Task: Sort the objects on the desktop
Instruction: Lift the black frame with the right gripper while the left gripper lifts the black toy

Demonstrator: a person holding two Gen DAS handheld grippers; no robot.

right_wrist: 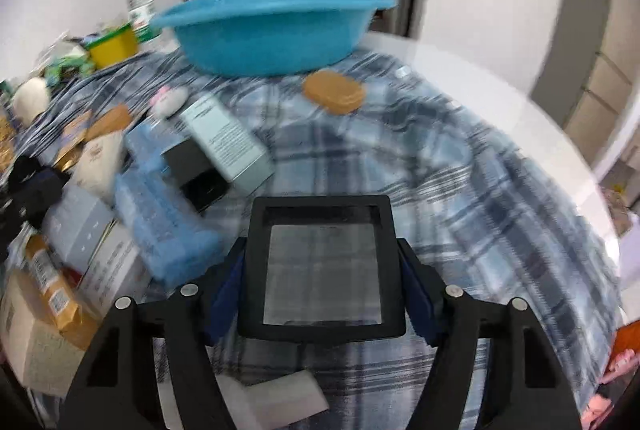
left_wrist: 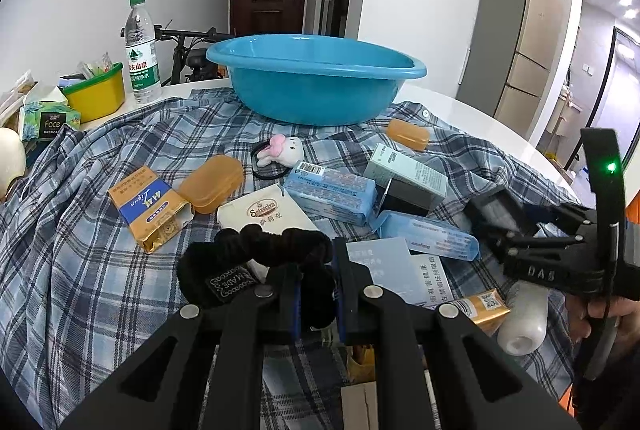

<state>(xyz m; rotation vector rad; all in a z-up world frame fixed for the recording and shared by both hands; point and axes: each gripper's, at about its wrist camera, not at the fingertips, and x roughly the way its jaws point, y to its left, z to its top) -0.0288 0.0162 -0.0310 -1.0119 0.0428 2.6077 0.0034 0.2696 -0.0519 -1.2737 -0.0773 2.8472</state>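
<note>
In the left wrist view, the tissue pack [left_wrist: 48, 120] at the left edge reads "Face". The cream box [left_wrist: 269, 213] at centre carries "Saizeriya". A woven tag on the black scrunchie [left_wrist: 256, 258], lower centre, says "MADE". The right gripper's [left_wrist: 496, 218] black body at right shows "DAS".

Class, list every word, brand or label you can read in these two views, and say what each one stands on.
"Face": tissue pack.
"Saizeriya": white packet.
"MADE": tag on the black scrunchie, upside down.
"DAS": right gripper.
"农夫山泉", "饮用纯净水": water bottle.
Too small to read: print on the blue packs, the gold carton and the leaflets.
Right wrist view: all blurred.
</note>
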